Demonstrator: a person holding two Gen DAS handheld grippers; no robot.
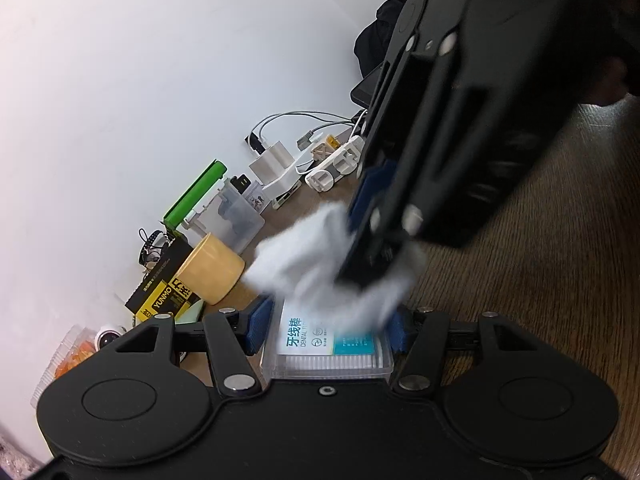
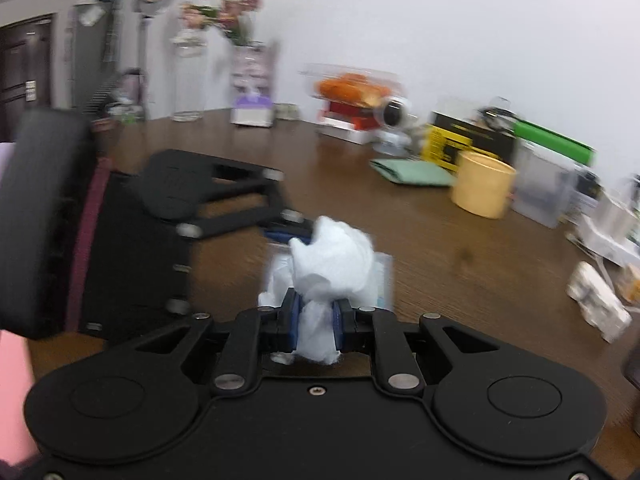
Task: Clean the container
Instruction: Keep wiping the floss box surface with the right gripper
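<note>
Now I am steadying the clear dental-floss container [image 1: 326, 346] between my left tongs [image 1: 328, 330], clamped on its sides, while my right tongs [image 2: 316, 322], pinching a white tissue wad [image 2: 332, 260], are rubbing its lid just ahead, above the tabletop [image 2: 440, 248].

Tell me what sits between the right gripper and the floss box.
A crumpled white tissue, pinched in the right gripper, pressed on the floss box; both views show it.
</note>
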